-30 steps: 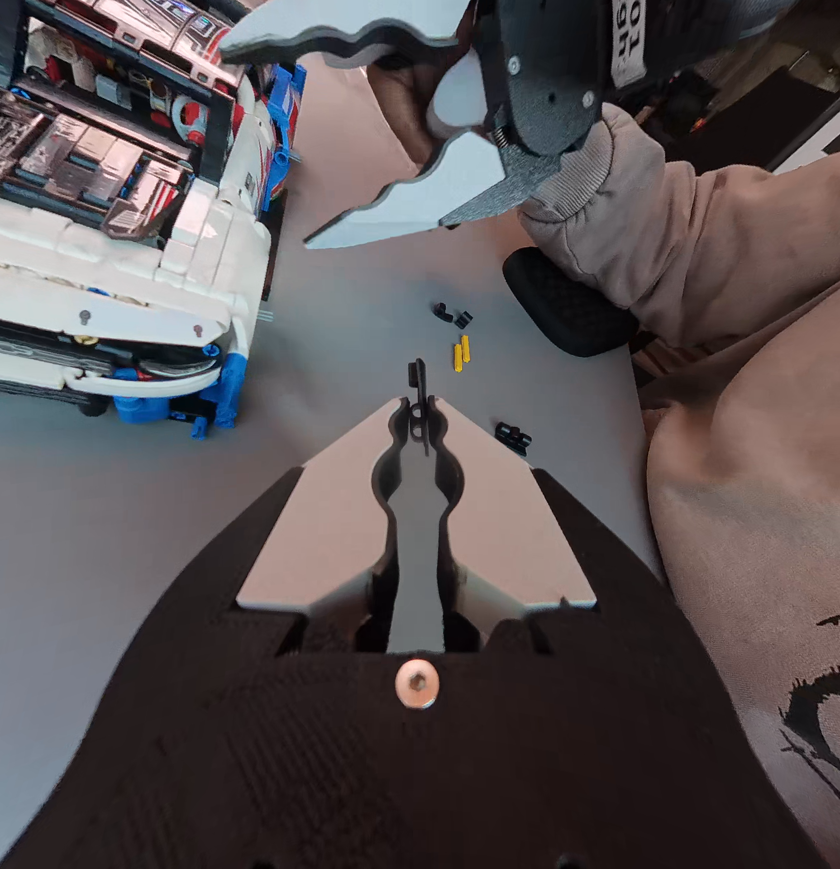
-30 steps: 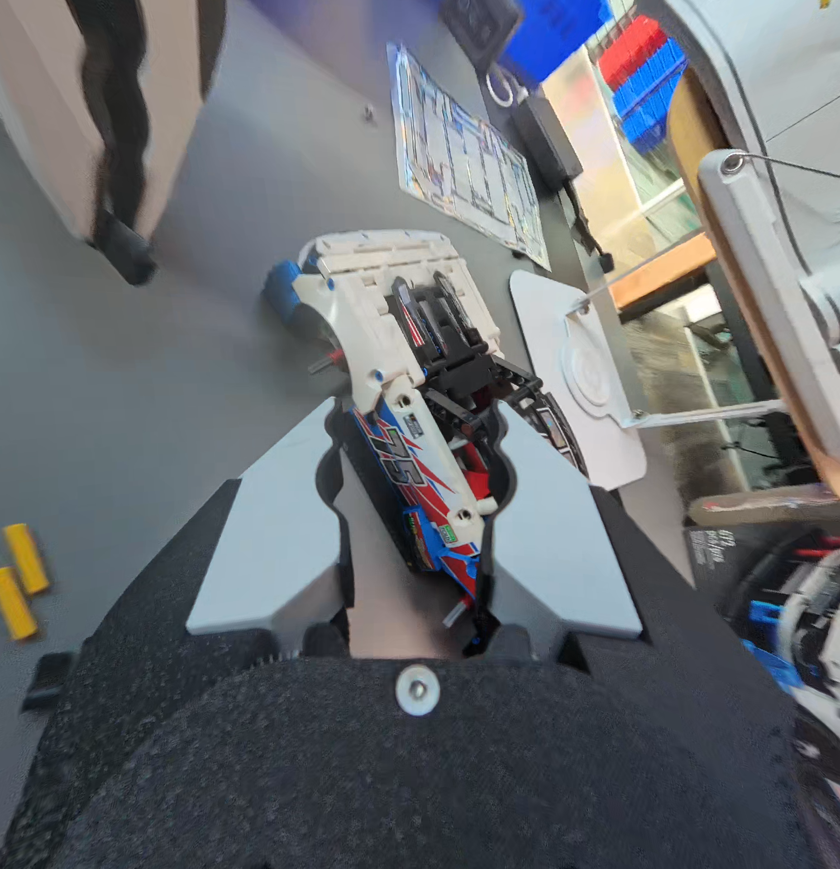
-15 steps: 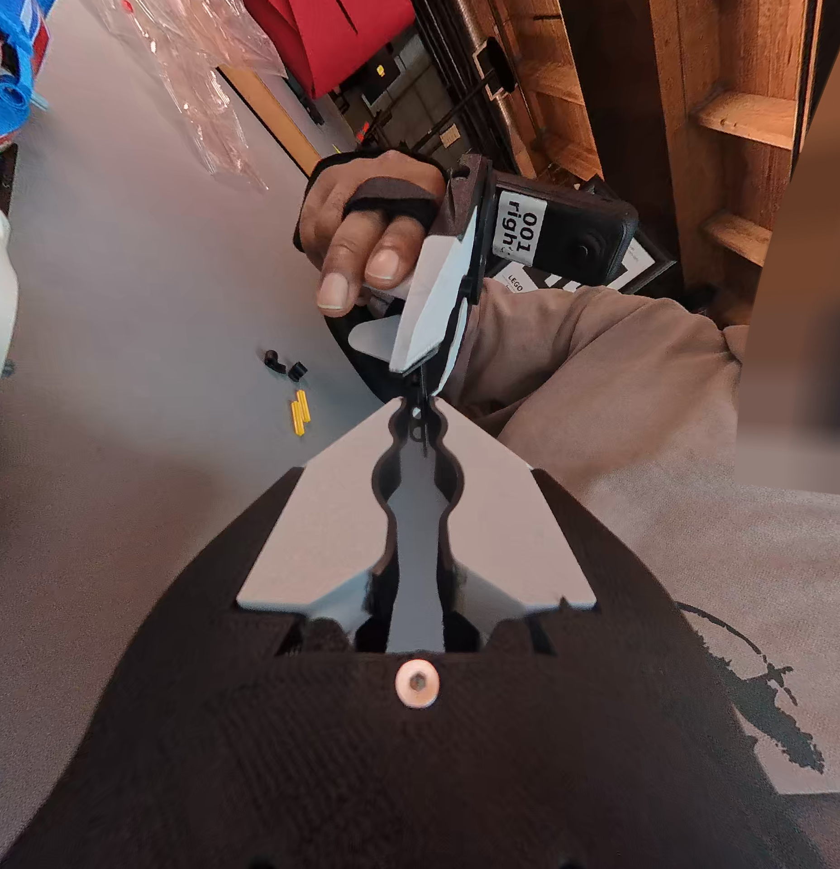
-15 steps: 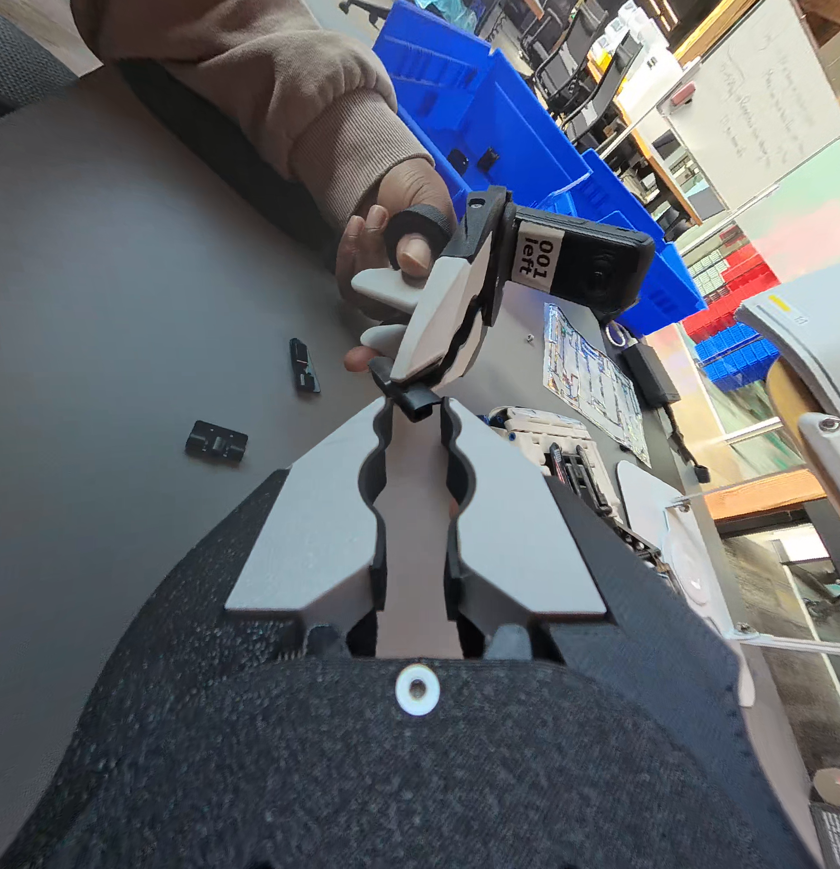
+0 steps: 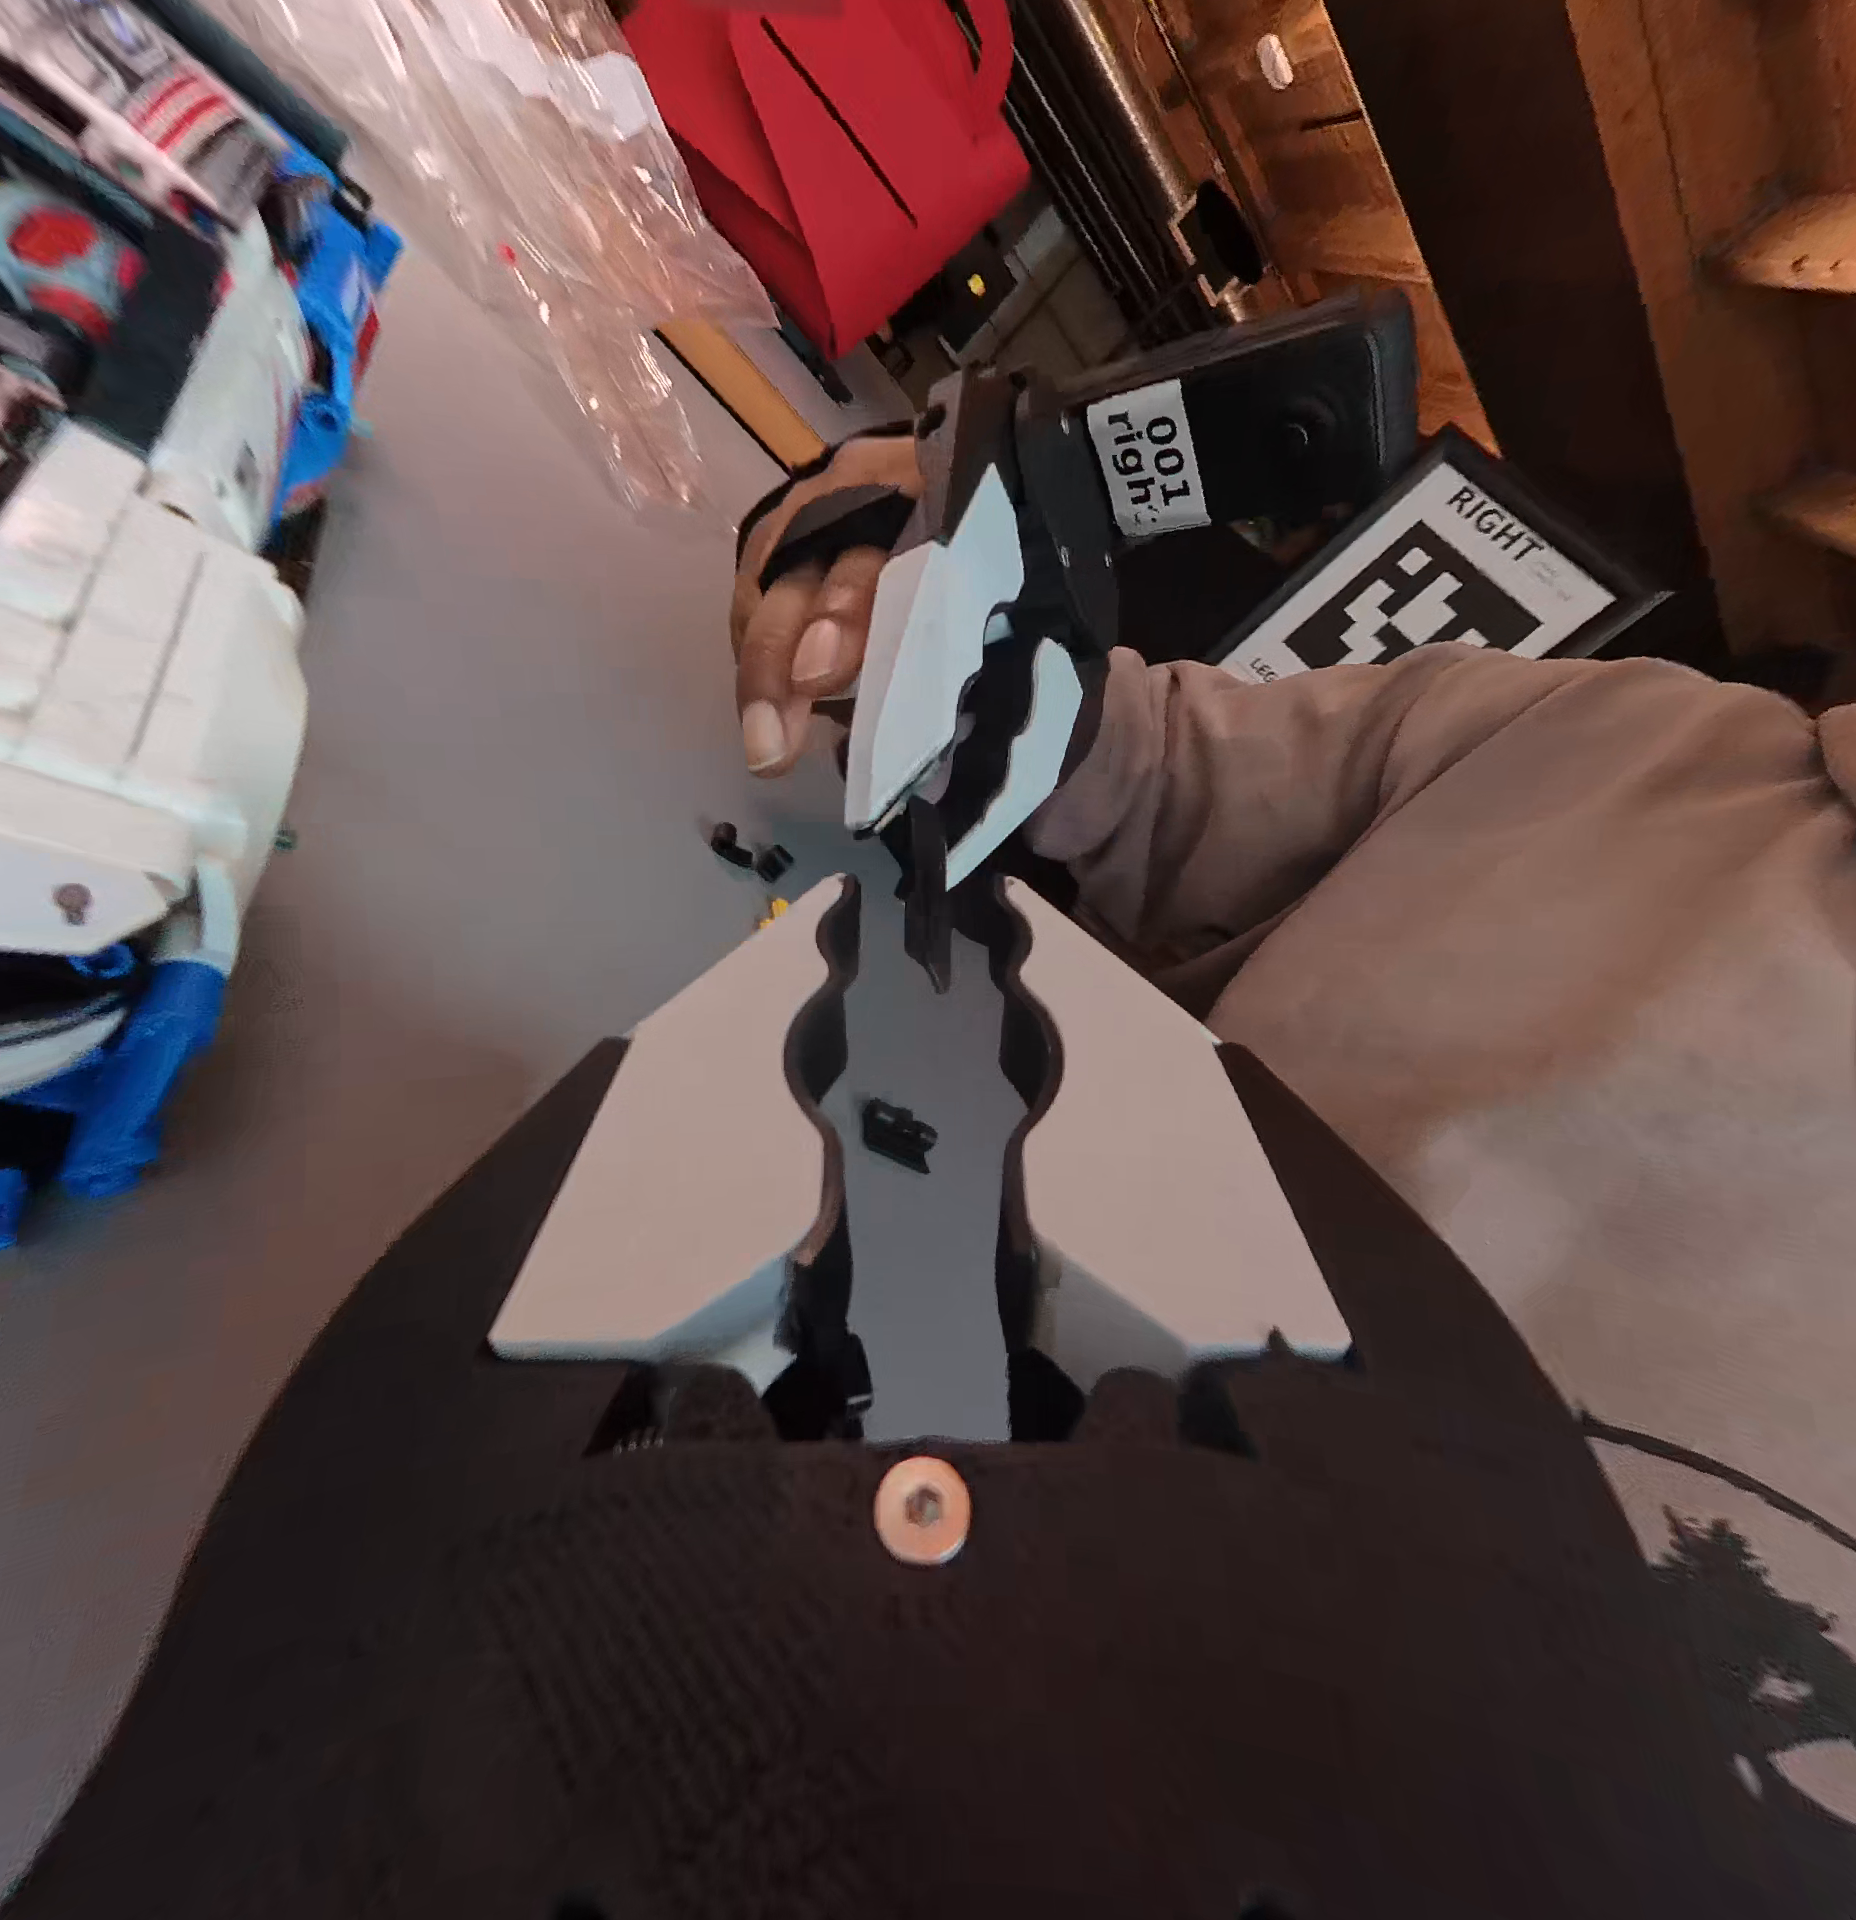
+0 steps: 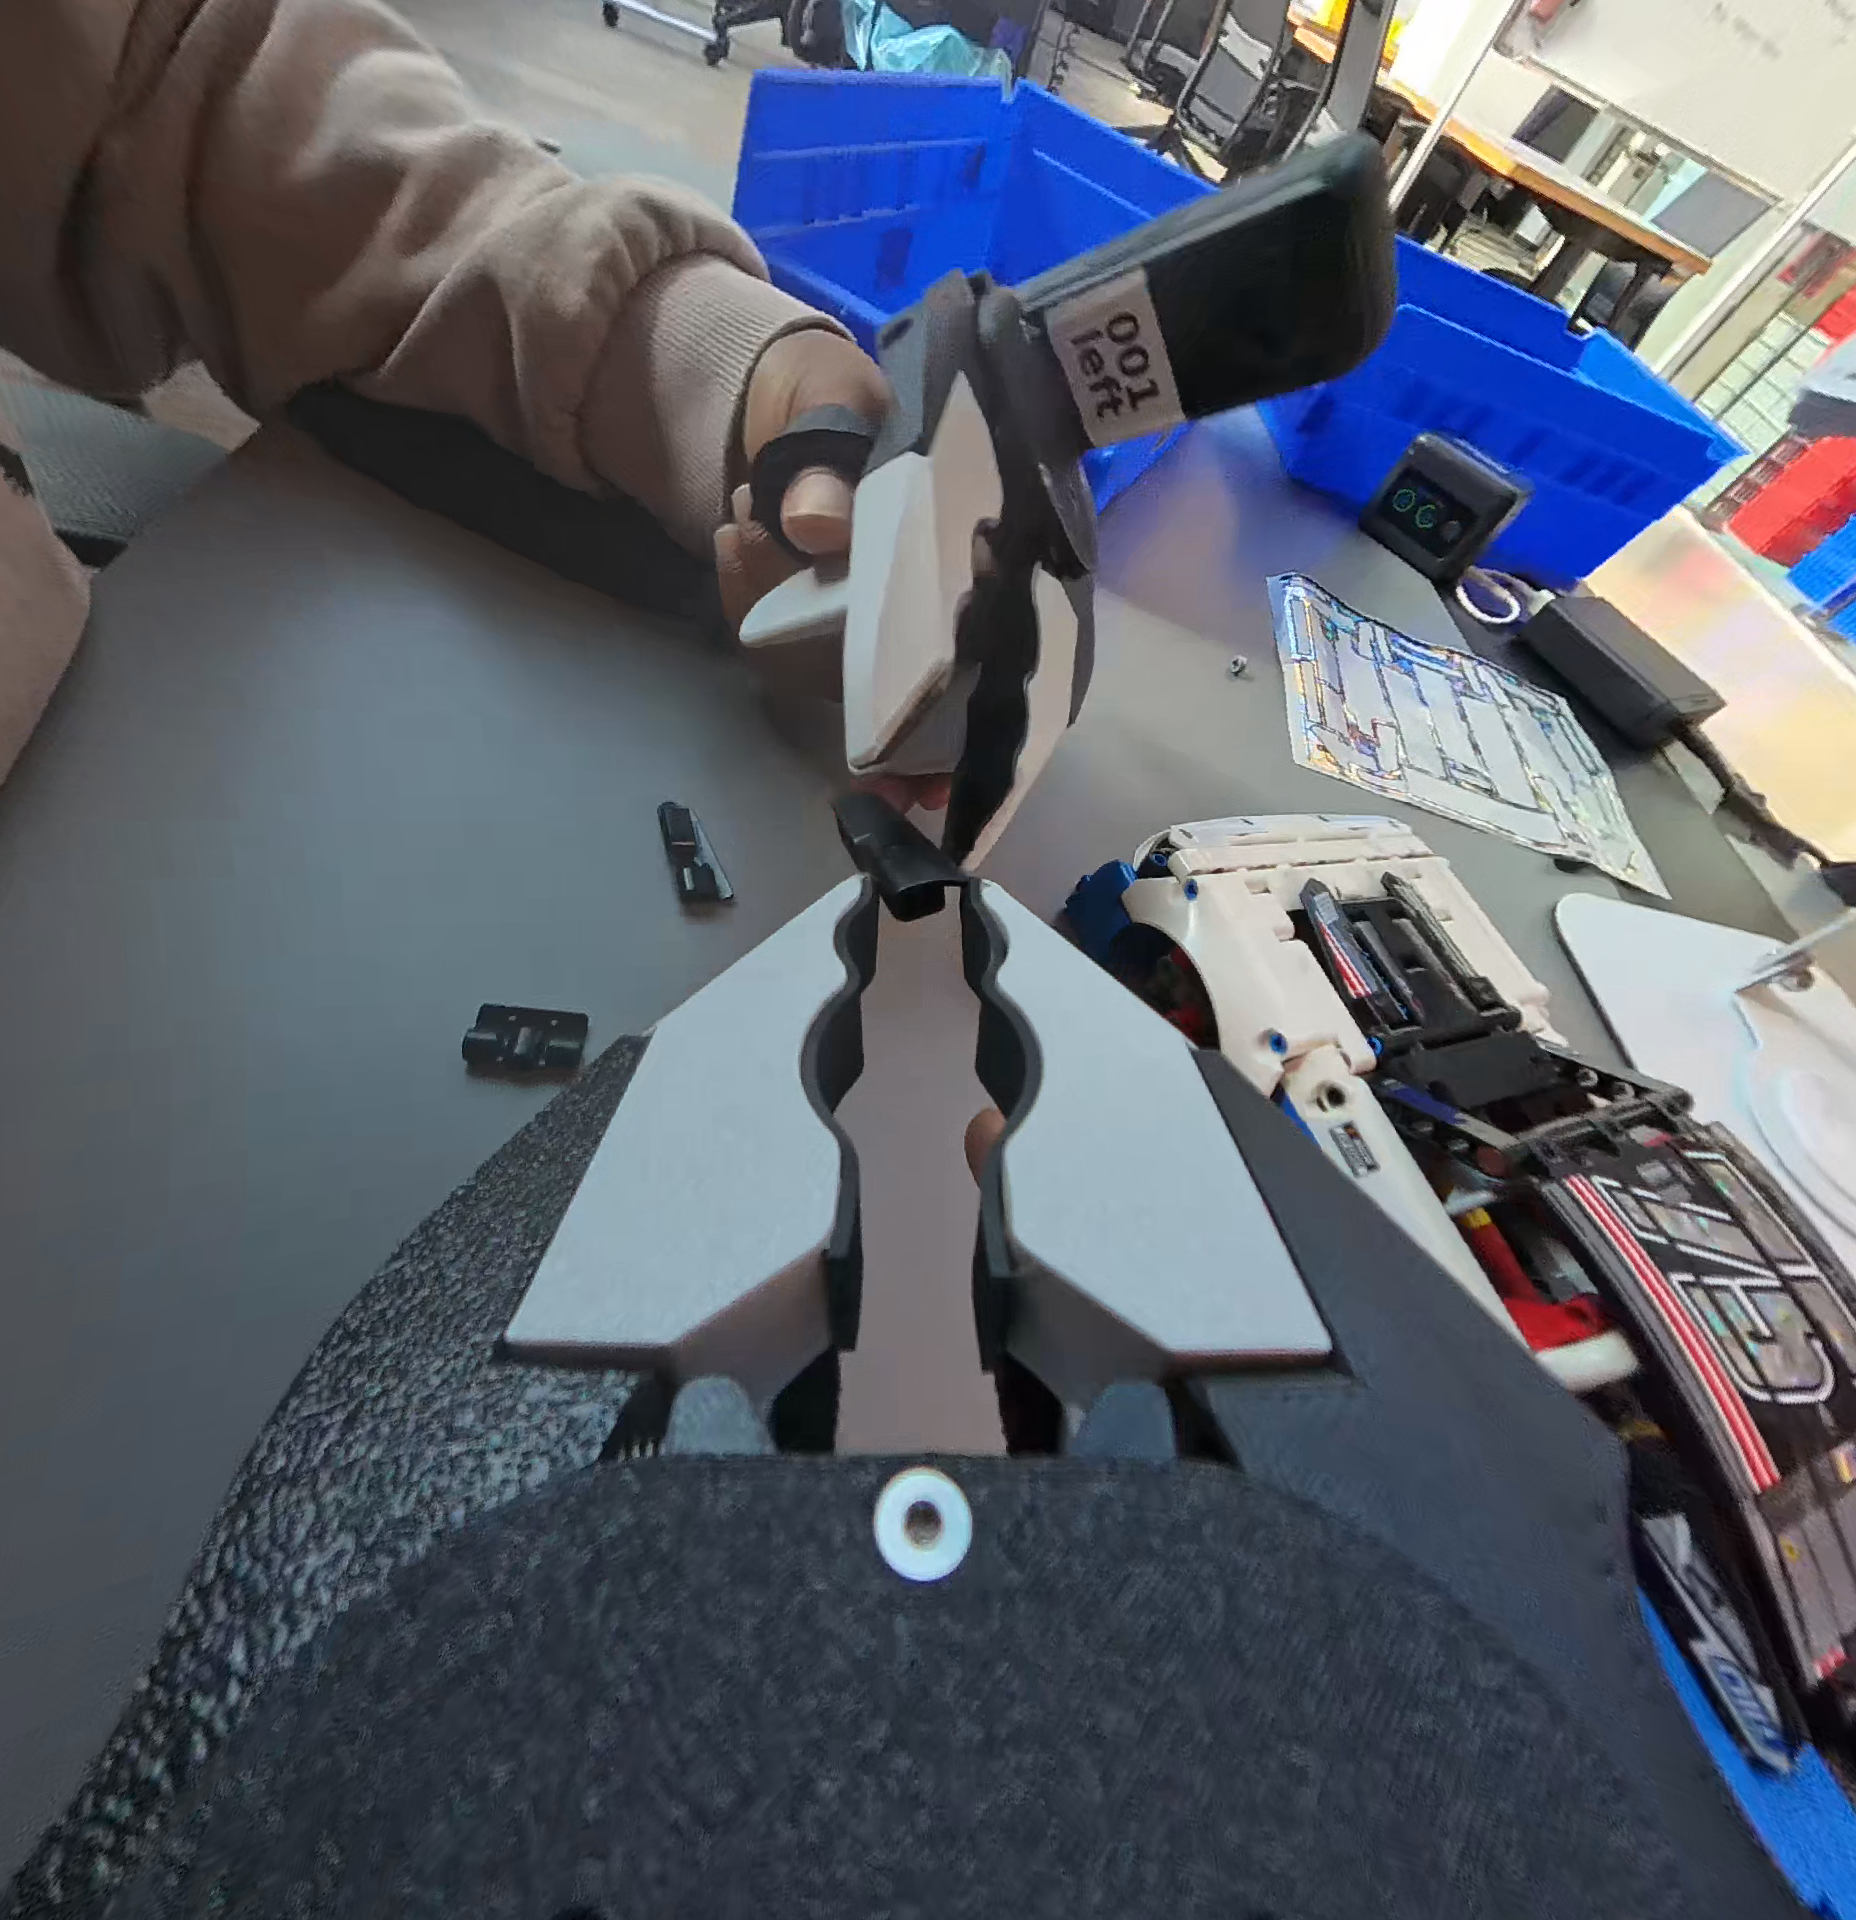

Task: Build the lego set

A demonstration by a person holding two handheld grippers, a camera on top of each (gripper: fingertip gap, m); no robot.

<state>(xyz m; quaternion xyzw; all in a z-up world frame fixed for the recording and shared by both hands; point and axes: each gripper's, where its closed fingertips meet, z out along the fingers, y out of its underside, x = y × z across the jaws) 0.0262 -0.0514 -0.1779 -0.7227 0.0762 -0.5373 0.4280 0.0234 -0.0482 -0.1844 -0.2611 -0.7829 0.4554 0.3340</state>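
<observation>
A small black lego piece (image 6: pixel 903 868) is clamped between the tips of my right gripper (image 6: pixel 916 883), which is shut on it above the grey table (image 6: pixel 332 779). In the left wrist view the same piece (image 5: pixel 926 914) hangs from the right gripper (image 5: pixel 913 831) into the gap of my left gripper (image 5: pixel 929 883), whose jaws stand apart and empty. The left gripper also shows in the right wrist view (image 6: pixel 939 800), tip to tip with the right one. The white, blue and black lego car (image 6: pixel 1423 1039) lies on the table, also seen in the left wrist view (image 5: pixel 124 675).
Loose black pieces lie on the table (image 6: pixel 693 852) (image 6: pixel 524 1039) (image 5: pixel 896 1132) (image 5: pixel 747 847). A sticker sheet (image 6: pixel 1423 717), blue bins (image 6: pixel 1007 208), a black adapter (image 6: pixel 1620 665) and a white plate (image 6: pixel 1682 997) sit beyond the car. Clear plastic bags (image 5: pixel 591 260) lie at the far edge. My left and right fingertips are right by each other. From either gripper's tips it is about 35 centimetres to the white plate (image 6: pixel 1682 997).
My left gripper has opened and let go of the black piece. My right gripper now holds it. Both views have swung, so the car is back in sight.
</observation>
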